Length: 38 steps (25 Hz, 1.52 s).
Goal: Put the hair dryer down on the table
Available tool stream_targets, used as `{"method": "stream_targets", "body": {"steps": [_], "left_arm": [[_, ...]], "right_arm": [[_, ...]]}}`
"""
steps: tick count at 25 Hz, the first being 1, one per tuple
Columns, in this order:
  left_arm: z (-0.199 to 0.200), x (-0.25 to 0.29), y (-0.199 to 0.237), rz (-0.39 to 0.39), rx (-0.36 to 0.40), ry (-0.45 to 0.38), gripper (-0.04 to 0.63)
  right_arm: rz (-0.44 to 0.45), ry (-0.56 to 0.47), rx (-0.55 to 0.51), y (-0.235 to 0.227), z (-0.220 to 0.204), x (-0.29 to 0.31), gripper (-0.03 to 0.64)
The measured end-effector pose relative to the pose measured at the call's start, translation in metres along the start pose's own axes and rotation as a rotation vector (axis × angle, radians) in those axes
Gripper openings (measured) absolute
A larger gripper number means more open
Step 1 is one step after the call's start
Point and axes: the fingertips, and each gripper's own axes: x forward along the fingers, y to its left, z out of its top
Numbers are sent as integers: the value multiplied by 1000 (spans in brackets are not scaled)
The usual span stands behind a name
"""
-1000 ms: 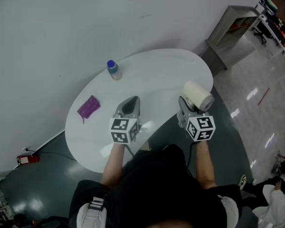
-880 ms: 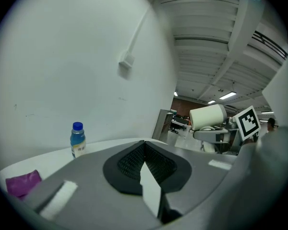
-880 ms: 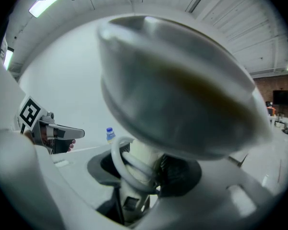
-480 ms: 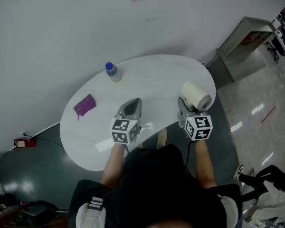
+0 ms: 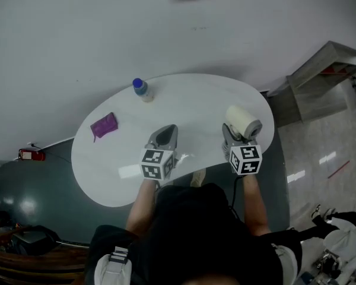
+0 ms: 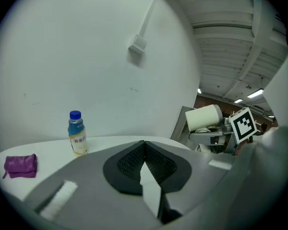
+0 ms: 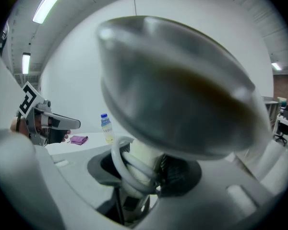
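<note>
Left gripper: jaws closed pad to pad, nothing between them, held over the near edge of the white oval table.

Right gripper: clamped on the handle of the cream plastic hair dryer. A loop of its pale cord lies against the handle between the pads. The barrel stands above the jaws and tilts away from me. The dryer is over the table's near right part. It looks to be off the surface, though no view shows the gap plainly.

Further out: a small purple cloth to the left and a clear bottle with a blue cap near the far edge, both well apart from the dryer.

Assessment: the step in hand is carrying the dryer to the set-down spot; nothing is placed yet. The next move calls for lowering it onto the bare tabletop ahead, letting the body rest on its side, and only then spreading the jaws, with the cord clear of the pads.
</note>
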Motion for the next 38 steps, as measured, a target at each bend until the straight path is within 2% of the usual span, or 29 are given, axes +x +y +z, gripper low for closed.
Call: {"method": "stream_targets", "body": {"steps": [8,16,31,38], "left_arm": [[-15,35,16,69,-41,48,6],[-32,54,17,86,-78,89,6],[-69,50,22,153,-94,153,6],[-85,52,12,160,-98,180,6]], "right_arm": [[30,90,-41,-25,-28,49,192],[20,191,-68,-44,-64,84,192],[-4,376,-53,-67,-134,114,192],[-12,455,-56,-72,-149,121,192]]}}
